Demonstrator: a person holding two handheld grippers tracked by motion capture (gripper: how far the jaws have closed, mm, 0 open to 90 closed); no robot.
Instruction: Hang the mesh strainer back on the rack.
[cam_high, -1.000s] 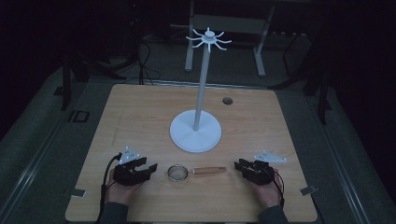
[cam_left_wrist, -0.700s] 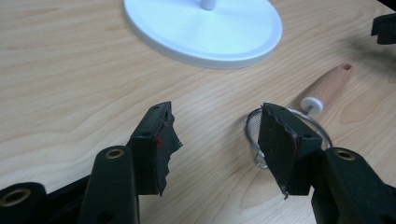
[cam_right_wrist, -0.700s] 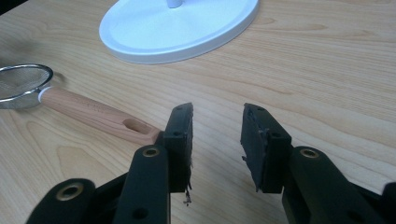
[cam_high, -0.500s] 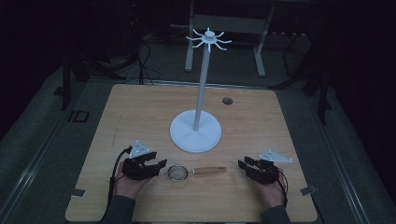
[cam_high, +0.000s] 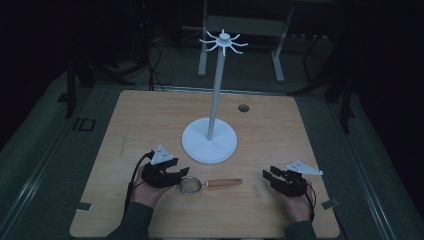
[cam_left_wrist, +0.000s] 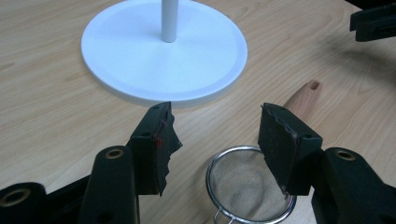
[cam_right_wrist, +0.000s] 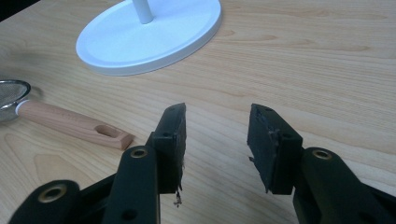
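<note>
From above, near the table's (cam_high: 150, 120) front edge, a small strainer (cam_high: 190, 185) lies flat: round steel mesh bowl, wooden handle pointing right. The left hand-held gripper (cam_high: 177, 173) sits just beside the bowl; the right hand-held gripper (cam_high: 268, 176) rests well apart, past the handle's end. A white stand (cam_high: 209, 144) rises at mid-table, bare wood around it, dark floor beyond.

Left gripper view: jaws spread wide, released, over the mesh bowl (cam_left_wrist: 247, 186).

Right gripper view: jaws apart, holding nothing; the handle (cam_right_wrist: 74, 122) lies left on pale wood.
</note>
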